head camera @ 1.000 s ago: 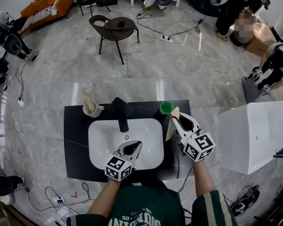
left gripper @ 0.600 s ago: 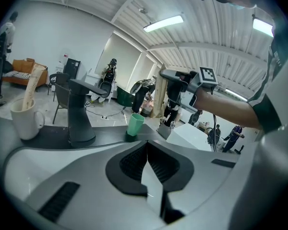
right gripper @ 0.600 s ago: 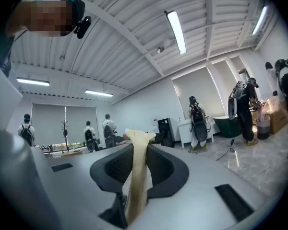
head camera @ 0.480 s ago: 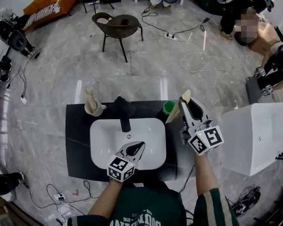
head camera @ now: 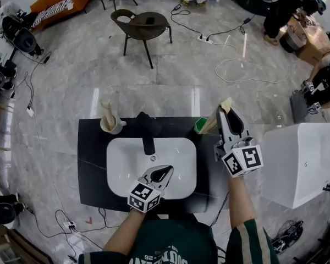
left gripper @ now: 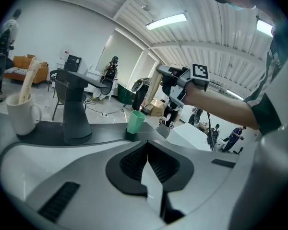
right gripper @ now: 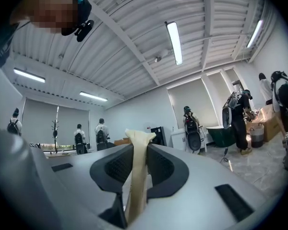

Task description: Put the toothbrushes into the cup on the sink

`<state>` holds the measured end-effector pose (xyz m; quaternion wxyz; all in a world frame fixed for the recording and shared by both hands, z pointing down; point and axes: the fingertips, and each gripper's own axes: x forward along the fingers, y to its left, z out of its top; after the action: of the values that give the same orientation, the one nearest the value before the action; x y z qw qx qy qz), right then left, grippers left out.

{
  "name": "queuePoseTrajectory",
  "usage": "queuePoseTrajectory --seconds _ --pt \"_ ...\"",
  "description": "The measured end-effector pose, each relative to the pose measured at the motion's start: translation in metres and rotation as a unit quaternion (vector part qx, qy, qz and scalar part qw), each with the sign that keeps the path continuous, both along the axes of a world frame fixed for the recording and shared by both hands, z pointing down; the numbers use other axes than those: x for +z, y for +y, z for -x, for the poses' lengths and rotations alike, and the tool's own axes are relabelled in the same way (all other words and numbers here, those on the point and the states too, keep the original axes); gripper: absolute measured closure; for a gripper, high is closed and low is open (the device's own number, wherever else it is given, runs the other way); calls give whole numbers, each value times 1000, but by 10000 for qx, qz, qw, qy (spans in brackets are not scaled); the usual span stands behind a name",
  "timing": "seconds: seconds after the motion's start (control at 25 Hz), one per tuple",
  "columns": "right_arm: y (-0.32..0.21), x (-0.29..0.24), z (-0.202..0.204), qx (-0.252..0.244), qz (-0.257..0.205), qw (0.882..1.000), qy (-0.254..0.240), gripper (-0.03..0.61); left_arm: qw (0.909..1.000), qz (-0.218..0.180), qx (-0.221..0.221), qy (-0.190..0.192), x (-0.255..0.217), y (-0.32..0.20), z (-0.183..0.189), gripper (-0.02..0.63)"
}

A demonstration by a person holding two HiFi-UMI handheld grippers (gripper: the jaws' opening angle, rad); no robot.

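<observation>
1. Head view: on the black worktop (head camera: 91,164), one cream toothbrush (head camera: 106,111) already stands in the white ceramic mug (head camera: 111,126), at ten o'clock of the white sink basin (head camera: 126,164). A green plastic cup (head camera: 201,126) sits at two o'clock. The right claw (head camera: 228,110) holds a second cream toothbrush (head camera: 214,122) raised, its lower end near the green cup. Whether that end is inside the cup cannot be told. The left claw (head camera: 168,171) hovers over the basin.
2. Left gripper view: the left claw's jaws are together with nothing between them. The mug, the black faucet (left gripper: 72,104) and the green cup lie ahead.
3. Right gripper view: the jaws are clamped on the second cream toothbrush, which points toward the ceiling. The task looks roughly half done: one brush is in a cup, and this one is not yet released.
</observation>
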<state>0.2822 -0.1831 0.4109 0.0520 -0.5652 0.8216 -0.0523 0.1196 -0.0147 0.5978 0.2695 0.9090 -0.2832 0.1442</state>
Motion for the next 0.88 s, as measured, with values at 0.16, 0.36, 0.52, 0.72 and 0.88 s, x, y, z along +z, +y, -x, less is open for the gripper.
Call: queuePoseTrajectory --seconds 0.16,0.36,0.52,0.72,0.88 --pt "-5 6 -2 139 -134 9998 67 485 9999 27 104 -3 1 1 -1 603" --pt "-12 25 -1 158 -78 9998 65 485 9999 106 59 -29 12 -2 -2 603" --pt "-11 39 3 206 -194 9985 465 485 9997 214 119 -73 25 -1 -6 603" --pt "-10 52 -2 333 -344 9976 510 485 9991 337 192 -151 37 2 -9 603" --pt "-10 61 -11 564 -384 9972 307 483 9985 460 207 -228 51 9 -6 603"
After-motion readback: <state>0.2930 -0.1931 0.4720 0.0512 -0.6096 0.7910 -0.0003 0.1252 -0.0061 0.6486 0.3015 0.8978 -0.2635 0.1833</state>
